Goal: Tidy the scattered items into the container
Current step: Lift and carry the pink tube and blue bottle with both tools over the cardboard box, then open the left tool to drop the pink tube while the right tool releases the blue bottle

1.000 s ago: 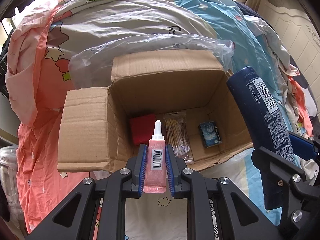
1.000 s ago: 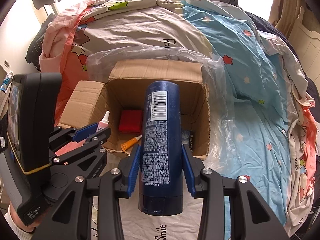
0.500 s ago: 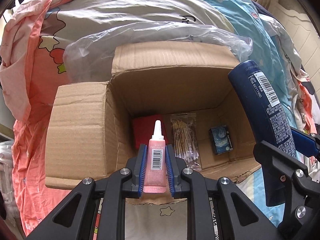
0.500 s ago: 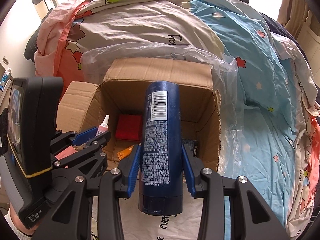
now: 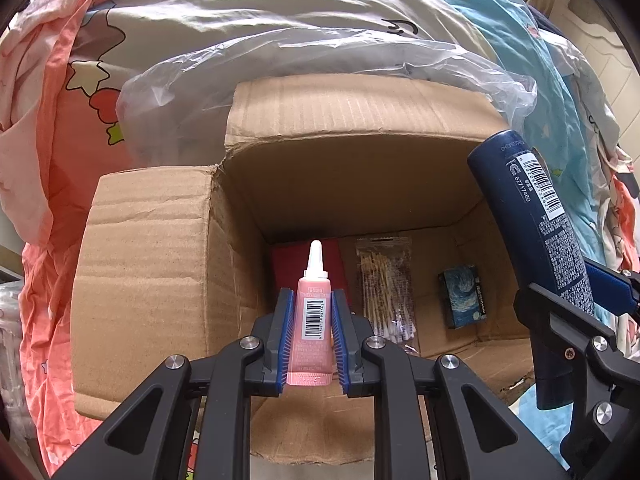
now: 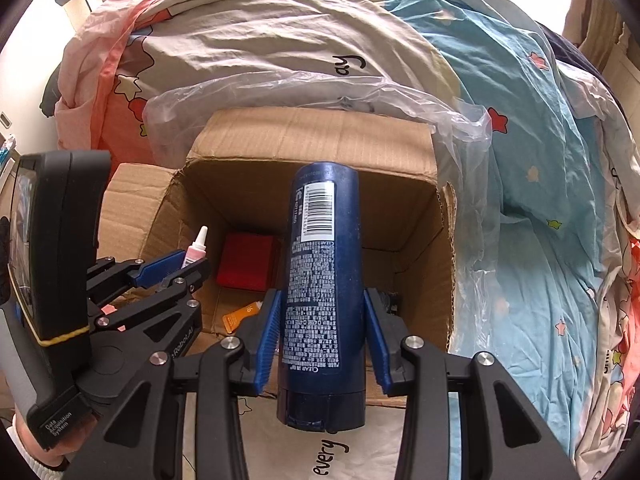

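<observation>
My left claw (image 5: 312, 330) is clenched on the pink tube (image 5: 313, 320), white nozzle pointing away from me, over the near-left part of the open cardboard box (image 5: 352, 120). My right claw (image 6: 322, 330) grasps the dark blue bottle (image 6: 322, 272) around its lower body, barcode label up, cap end nearest me; it hangs over the box's near edge. The box sits on the bed, a clear plastic bag (image 5: 320, 60) bunched behind its far flap. On the box floor: 1 red box (image 6: 248, 262) at far left, 1 packet of cotton swabs (image 5: 386, 288) beside it, 1 small dark blue pack (image 5: 464, 298) to the right, and 1 orange tube (image 6: 240, 314) near the front edge.
</observation>
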`<state>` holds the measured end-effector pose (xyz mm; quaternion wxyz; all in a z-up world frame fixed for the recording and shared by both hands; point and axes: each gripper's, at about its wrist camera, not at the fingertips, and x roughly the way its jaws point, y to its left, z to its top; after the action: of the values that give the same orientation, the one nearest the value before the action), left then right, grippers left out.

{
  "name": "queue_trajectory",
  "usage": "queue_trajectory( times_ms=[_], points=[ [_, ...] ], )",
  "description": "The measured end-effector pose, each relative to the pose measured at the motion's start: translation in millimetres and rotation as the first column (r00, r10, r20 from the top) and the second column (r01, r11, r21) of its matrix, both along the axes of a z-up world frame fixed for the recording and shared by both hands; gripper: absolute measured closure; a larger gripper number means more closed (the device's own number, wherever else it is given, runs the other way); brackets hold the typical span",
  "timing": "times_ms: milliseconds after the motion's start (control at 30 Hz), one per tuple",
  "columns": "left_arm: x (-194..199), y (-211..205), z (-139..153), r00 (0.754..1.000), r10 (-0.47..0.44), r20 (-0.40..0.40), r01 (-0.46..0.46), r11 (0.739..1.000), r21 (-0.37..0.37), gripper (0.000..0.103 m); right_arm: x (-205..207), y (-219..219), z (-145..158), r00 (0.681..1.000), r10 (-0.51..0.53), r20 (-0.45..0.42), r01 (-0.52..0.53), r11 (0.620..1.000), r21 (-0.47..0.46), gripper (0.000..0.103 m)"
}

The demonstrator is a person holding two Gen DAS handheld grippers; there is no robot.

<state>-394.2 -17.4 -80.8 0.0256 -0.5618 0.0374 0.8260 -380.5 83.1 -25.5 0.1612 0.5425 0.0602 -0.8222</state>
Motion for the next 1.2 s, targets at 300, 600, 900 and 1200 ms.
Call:
queue_trajectory(
  times_ms=[300, 600, 900, 1200],
  points=[
    [-8, -3, -9, 1.0, 0.022, 0.008, -0.022, 1.0, 0.003, 0.085, -10, -6, -17, 1.0, 0.017, 0.023, -0.017, 1.0, 0.005, 0.066],
    [-19, 0, -18, 0.999, 0.026, 0.021, -0.027, 0.999, 0.031, 0.085, -21, -6, -33, 0.998, 0.013, 0.061, -0.013, 1.0, 0.008, 0.066],
    [-14, 7, -38, 0.999, 0.016, 0.041, -0.018, 0.999, 0.034, 0.085, -28, -4, -53, 0.995, 0.011, 0.101, -0.013, 1.0, 0.019, 0.066],
    [-11, 8, -34, 0.999, 0.014, 0.038, -0.015, 0.999, 0.05, 0.085, -32, -1, -61, 0.993, 0.005, 0.115, -0.009, 1.0, 0.029, 0.066]
  ],
)
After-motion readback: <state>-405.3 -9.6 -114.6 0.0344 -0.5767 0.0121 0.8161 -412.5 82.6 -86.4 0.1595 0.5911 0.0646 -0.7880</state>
